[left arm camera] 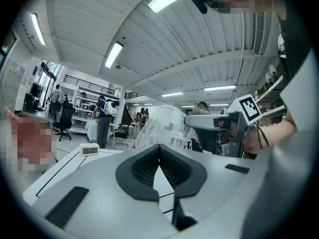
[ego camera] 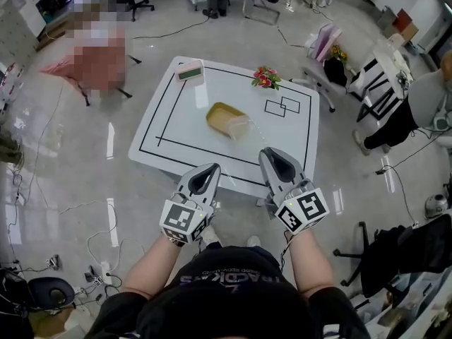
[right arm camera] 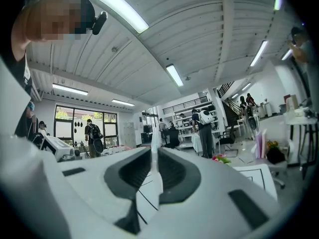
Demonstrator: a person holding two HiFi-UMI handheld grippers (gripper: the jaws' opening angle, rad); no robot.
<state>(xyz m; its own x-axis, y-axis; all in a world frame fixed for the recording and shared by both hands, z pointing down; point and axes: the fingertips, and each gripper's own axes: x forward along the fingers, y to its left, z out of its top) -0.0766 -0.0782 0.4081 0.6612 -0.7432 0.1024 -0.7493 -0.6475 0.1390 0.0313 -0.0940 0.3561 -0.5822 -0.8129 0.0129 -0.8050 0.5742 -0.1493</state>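
A clear plastic bag (ego camera: 227,120) with something yellow inside lies in the middle of a white table (ego camera: 169,136) marked with black lines. My right gripper (ego camera: 269,152) hovers over the table's near edge, shut on a thin clear edge of the bag, which shows as a pale sliver between the jaws in the right gripper view (right arm camera: 153,151). My left gripper (ego camera: 210,169) is beside it to the left, shut with nothing in it (left arm camera: 159,147). In the left gripper view the bag (left arm camera: 164,126) bulges just ahead of the jaws, with the right gripper (left arm camera: 199,121) behind it.
A small digital clock (ego camera: 189,70) stands at the table's far left corner and a bunch of flowers (ego camera: 265,78) at its far edge. Two overlapping black rectangles (ego camera: 282,105) are drawn at the far right. Chairs (ego camera: 321,69), cables and people surround the table.
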